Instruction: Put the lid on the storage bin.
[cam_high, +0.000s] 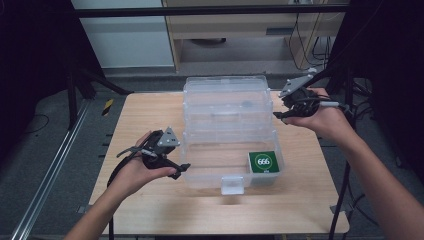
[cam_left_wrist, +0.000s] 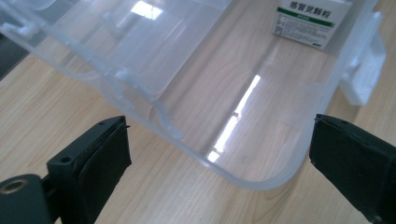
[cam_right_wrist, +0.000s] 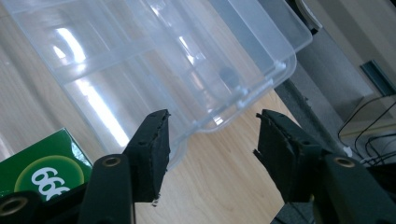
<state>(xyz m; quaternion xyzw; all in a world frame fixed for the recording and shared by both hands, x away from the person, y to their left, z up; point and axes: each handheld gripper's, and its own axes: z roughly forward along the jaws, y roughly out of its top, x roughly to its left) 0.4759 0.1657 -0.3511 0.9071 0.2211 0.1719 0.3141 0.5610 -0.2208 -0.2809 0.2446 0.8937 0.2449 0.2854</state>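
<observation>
My left gripper (cam_high: 170, 165) (jaws wide, empty) sits nearest the open clear storage box (cam_high: 227, 172); right gripper (cam_high: 295, 107), half-open, flanks its lid (cam_high: 225, 100).

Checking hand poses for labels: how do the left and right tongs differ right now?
The left tongs stand wide apart at the near left corner of the clear box; the right tongs gape narrower, at the far right beside the open lid. The left ones sit lower and nearer the person, the right ones farther off. Both hold nothing and point inward at the box.
</observation>
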